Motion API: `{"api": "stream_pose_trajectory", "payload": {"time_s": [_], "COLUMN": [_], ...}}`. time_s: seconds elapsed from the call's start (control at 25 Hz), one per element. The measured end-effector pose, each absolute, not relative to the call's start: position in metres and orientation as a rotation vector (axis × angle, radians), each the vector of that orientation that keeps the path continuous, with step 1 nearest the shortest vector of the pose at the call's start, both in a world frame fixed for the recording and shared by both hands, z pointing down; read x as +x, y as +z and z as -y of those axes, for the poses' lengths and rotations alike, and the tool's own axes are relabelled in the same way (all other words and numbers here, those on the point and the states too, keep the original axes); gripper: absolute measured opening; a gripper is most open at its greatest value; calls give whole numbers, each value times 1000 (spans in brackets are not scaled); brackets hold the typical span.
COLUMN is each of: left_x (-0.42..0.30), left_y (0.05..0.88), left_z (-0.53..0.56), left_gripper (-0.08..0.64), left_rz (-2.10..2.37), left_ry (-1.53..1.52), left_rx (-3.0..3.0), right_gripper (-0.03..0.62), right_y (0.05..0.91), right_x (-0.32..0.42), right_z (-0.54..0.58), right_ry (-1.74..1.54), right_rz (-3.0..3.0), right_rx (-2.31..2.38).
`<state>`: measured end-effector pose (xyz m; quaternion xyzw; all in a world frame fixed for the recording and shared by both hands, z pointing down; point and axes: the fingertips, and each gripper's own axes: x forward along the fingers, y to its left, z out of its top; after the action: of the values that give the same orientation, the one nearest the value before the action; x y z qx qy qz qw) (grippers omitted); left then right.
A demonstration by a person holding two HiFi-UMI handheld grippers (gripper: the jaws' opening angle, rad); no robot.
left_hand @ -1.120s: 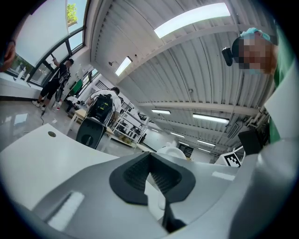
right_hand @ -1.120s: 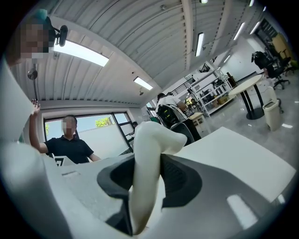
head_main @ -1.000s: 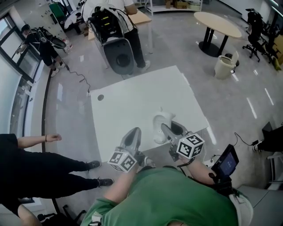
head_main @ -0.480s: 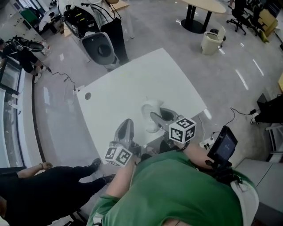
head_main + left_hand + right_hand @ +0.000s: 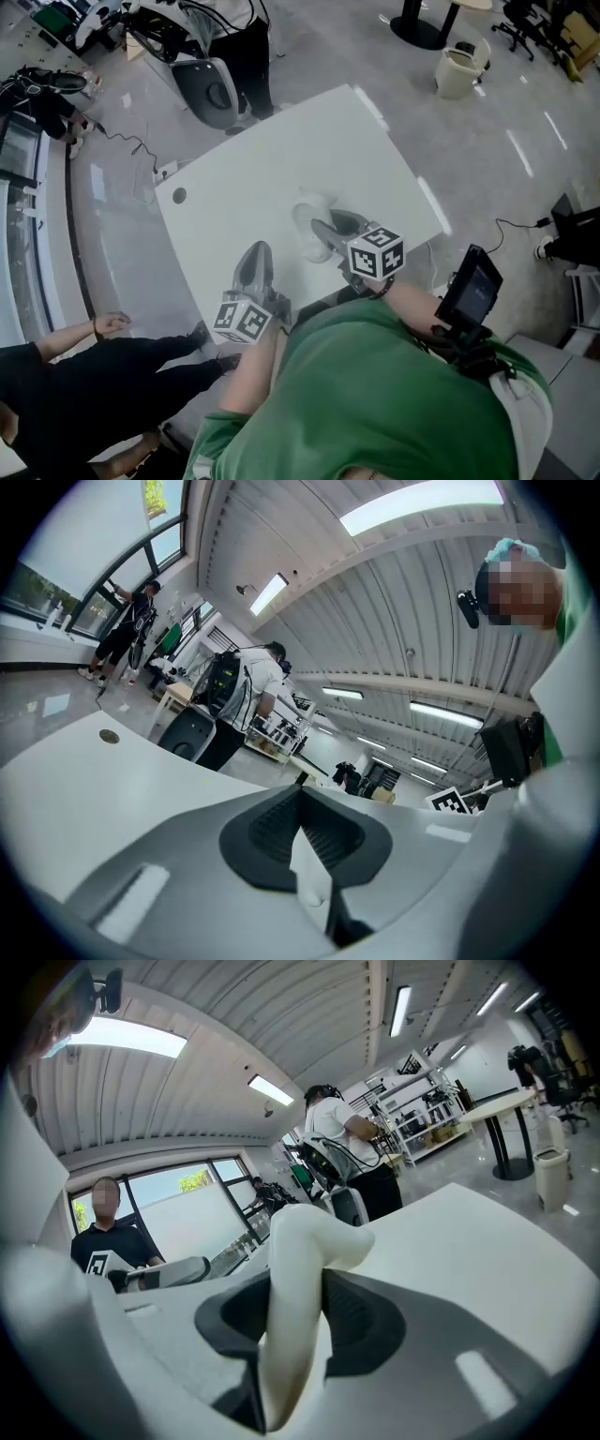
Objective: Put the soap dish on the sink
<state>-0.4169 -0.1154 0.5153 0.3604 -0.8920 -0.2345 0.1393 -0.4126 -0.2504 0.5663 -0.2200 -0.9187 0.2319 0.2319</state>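
soap dish (image 5: 305, 1241): lower end hidden in right claw (image 5: 300, 1321) | head view: near side behind claw

Left gripper (image 5: 254, 255): held level and pointing forward, jaws together at the tips, nothing gripped.
Right gripper (image 5: 330, 232): tipped slightly downward, pads clamped on the white soap dish (image 5: 312, 225).
Left forearm (image 5: 246, 375): bare, stretched forward.
Right forearm (image 5: 412, 305): bare, stretched forward, beside the left.

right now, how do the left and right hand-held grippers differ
The right hand-held gripper grips the white soap dish; the left hand-held gripper holds nothing. The right's jaws stand apart around the dish; the left's are together. Both sit over the white table.
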Motion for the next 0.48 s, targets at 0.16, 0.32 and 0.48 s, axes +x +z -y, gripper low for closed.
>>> {"api": "stream_pose_trajectory", "payload": {"time_s": [0.16,0.32,0.48], "left_x": [-438,-459,-448], "left_y": [537,562,557], "left_z": [119,115,106], "left_gripper": [0,0,0], "left_rz": [2580,2560,2554], "left_ry": [-644,-625,-606], "left_rx": [979,914,885], "right_gripper": [141,141,141], "right_y": [600,639,650], "right_x": [-444,-473,-467], "right_z": [255,251,238], "right_ry": [628,631,619], "right_rz": [2462,2388,2331], "right_rx": [-632,-628,-638]}}
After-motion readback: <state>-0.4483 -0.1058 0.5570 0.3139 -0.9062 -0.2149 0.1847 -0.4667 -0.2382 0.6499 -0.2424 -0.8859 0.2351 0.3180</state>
